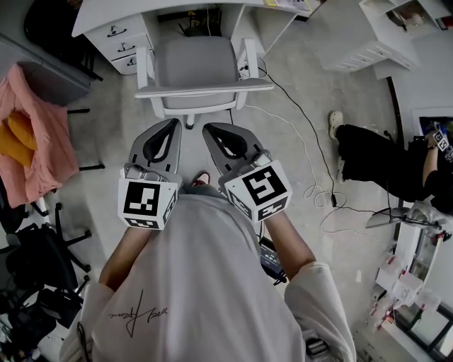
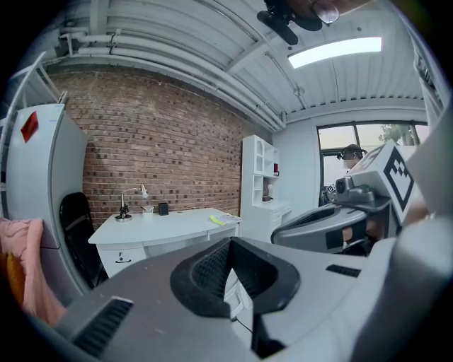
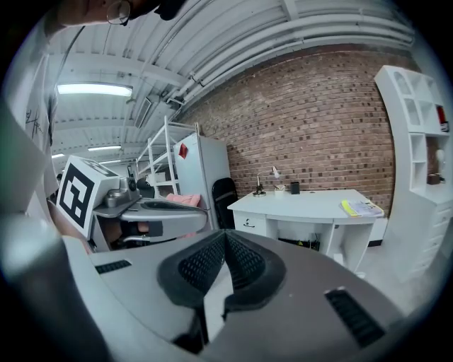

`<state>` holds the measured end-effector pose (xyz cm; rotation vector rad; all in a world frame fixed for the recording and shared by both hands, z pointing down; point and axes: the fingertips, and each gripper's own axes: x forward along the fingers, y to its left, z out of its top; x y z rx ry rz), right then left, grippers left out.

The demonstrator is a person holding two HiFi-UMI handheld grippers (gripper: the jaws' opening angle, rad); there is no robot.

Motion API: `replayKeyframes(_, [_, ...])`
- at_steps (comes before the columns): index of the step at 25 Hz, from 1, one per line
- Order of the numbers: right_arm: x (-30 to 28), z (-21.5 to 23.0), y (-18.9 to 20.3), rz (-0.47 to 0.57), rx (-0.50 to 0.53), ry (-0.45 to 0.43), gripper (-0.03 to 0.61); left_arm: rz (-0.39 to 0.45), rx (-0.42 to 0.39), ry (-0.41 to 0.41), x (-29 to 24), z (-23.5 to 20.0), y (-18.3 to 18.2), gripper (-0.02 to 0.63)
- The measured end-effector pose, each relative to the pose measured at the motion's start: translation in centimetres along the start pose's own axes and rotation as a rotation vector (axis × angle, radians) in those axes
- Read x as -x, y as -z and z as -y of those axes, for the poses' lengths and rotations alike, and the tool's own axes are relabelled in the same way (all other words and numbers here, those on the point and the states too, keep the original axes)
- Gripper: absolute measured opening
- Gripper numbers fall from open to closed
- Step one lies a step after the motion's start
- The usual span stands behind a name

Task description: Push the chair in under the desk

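Grey chair at the white surface, its seat at the knee gap.
Pale floor lies around it and a brick wall backs the surface. We hold the left tongs and right tongs pressed closed and empty, side by side, near the chair's backrest but apart from it.

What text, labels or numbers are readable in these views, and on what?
Nothing reads clearly.
Black handwritten script on the person's white T-shirt: upside down, illegible.
Red label on the tall white cabinet: too blurred.
Print on the yellow-edged papers on the white desk: too small.
Black-and-white square markers on the left gripper and right gripper cubes: patterns, no letters.
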<state>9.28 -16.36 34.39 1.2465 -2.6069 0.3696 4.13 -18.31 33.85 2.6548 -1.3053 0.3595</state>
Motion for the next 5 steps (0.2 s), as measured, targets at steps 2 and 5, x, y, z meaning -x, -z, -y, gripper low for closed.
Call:
replayKeyframes(2, [-0.07, -0.11, -0.05, -0.001, 0.0, -0.006, 0.025, -0.001, -0.003, 0.001, -0.05, 0.05, -0.04, 0.003])
replayKeyframes(5, [0.0, -0.33, -0.09, -0.002, 0.006, -0.01, 0.025, -0.005, -0.008, 0.008, 0.05, 0.31, 0.0, 0.003])
